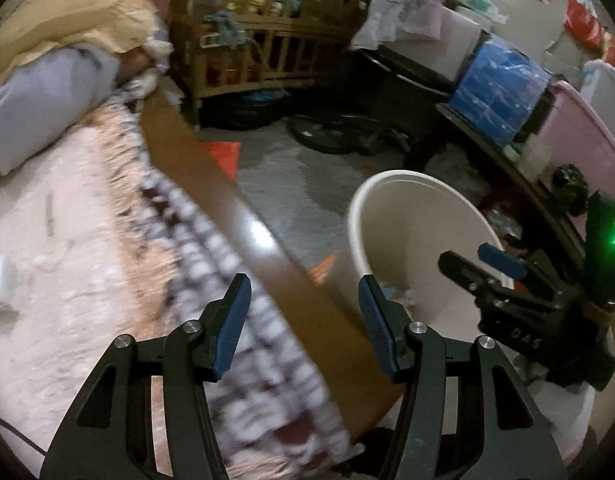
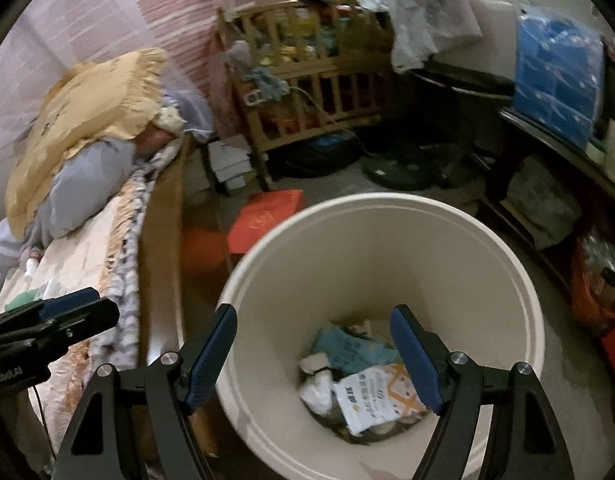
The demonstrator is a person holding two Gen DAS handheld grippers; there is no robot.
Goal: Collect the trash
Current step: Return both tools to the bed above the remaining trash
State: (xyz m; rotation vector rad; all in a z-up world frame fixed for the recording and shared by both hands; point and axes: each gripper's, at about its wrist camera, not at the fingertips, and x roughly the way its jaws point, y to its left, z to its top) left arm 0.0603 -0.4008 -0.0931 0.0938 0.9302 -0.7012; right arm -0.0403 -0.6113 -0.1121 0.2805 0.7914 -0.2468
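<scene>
A cream round trash bin (image 2: 523, 320) stands on the floor beside the bed. Several wrappers and crumpled papers (image 2: 363, 380) lie at its bottom. My right gripper (image 2: 313, 356) is open and empty, held over the bin's mouth. My left gripper (image 1: 305, 320) is open and empty, held over the bed's wooden side rail (image 1: 211, 168). The bin also shows in the left wrist view (image 1: 411, 216), with the right gripper (image 1: 481, 266) above its far rim. The left gripper (image 2: 73, 310) shows at the left edge of the right wrist view.
A bed with a fringed blanket (image 1: 67, 248), a yellow pillow (image 2: 91, 104) and a grey pillow (image 1: 39, 112) lies on the left. A cluttered wooden crib (image 2: 307, 80) stands behind. A red bag (image 2: 267, 216) lies on the floor. A dark shelf (image 2: 555, 152) with blue packs (image 2: 559, 76) is on the right.
</scene>
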